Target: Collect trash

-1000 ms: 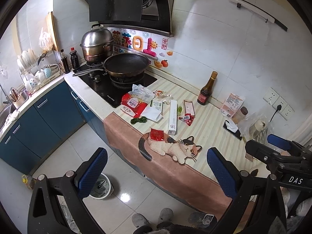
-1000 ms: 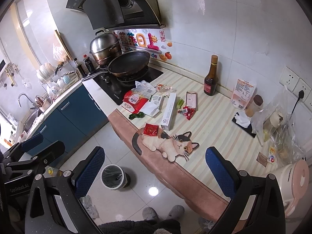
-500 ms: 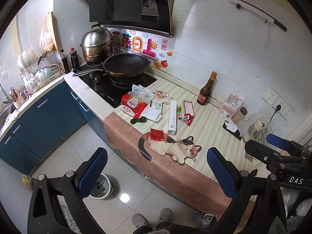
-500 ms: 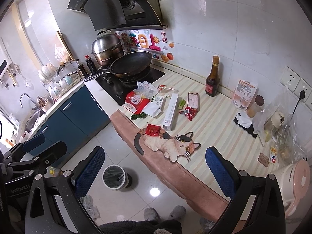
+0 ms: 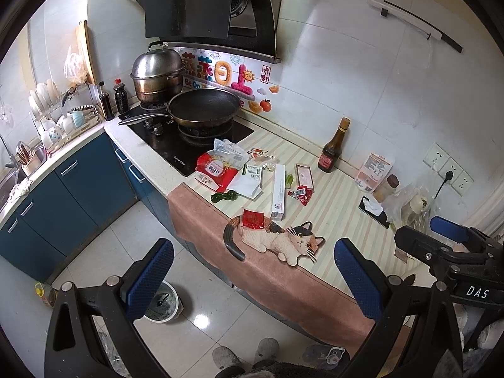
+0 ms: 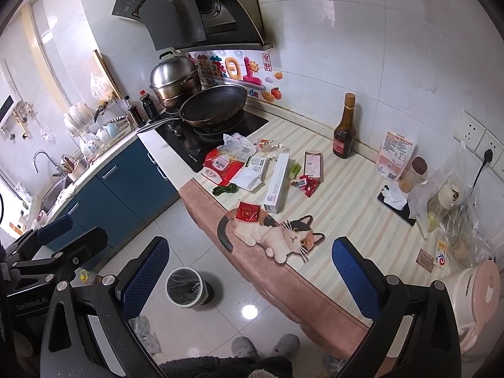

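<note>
Several pieces of trash lie on the striped counter: a small red packet (image 5: 253,219) (image 6: 248,211) on the cat-shaped mat, a long white box (image 5: 278,191) (image 6: 277,182), a red-and-white bag (image 5: 216,167) (image 6: 222,164), a torn white wrapper (image 5: 249,184), a green wrapper (image 5: 224,196) (image 6: 225,189) and a red wrapper (image 5: 301,193) (image 6: 308,185). A white trash bin (image 6: 186,286) (image 5: 160,304) stands on the floor below the counter. My left gripper (image 5: 252,278) and right gripper (image 6: 249,275) are both open and empty, held back from the counter edge.
A stove with a black pan (image 5: 204,107) and a steel pot (image 5: 157,75) is at the back left. A dark sauce bottle (image 6: 345,127), a pouch (image 6: 395,154), plastic bags (image 6: 453,208) and a pink kettle (image 6: 472,296) stand on the right. Blue cabinets (image 5: 78,186) line the left.
The right wrist view has shifted a little toward the counter, and the counter things sit slightly further right in it. The left gripper has barely moved. Both stay open.
</note>
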`<act>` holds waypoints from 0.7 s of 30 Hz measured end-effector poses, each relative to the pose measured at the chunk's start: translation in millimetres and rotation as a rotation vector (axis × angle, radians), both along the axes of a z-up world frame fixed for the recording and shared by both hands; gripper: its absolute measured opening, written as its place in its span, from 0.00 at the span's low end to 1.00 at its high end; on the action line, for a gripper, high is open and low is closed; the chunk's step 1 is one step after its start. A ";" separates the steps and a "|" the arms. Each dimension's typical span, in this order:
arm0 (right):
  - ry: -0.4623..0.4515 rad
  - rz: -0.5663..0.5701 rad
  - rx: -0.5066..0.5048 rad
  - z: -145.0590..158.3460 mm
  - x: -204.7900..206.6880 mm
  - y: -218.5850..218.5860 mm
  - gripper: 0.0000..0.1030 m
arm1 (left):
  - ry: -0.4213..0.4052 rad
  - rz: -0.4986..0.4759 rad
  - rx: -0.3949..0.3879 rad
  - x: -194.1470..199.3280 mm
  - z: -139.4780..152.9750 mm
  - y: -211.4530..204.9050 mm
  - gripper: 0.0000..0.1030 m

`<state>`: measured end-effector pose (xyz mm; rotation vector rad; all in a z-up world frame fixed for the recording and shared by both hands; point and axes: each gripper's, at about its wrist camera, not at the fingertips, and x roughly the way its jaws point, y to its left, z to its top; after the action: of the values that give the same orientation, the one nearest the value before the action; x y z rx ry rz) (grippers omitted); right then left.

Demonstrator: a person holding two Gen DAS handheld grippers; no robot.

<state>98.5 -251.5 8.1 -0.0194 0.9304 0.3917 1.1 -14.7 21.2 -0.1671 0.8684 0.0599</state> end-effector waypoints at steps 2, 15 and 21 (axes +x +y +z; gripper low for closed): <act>0.000 0.001 0.000 -0.2 -0.4 -0.5 1.00 | -0.001 0.000 0.001 0.3 1.3 -0.7 1.00; -0.003 0.000 0.003 3.1 -0.9 2.4 1.00 | -0.002 -0.001 -0.004 -0.6 2.5 -0.9 1.00; -0.005 0.000 0.005 2.6 -1.7 1.7 1.00 | -0.005 -0.001 -0.002 -1.3 0.7 -0.4 1.00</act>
<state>96.8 -249.8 10.7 -0.0155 0.9246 0.3939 -0.2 -15.2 21.9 -0.1690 0.8639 0.0576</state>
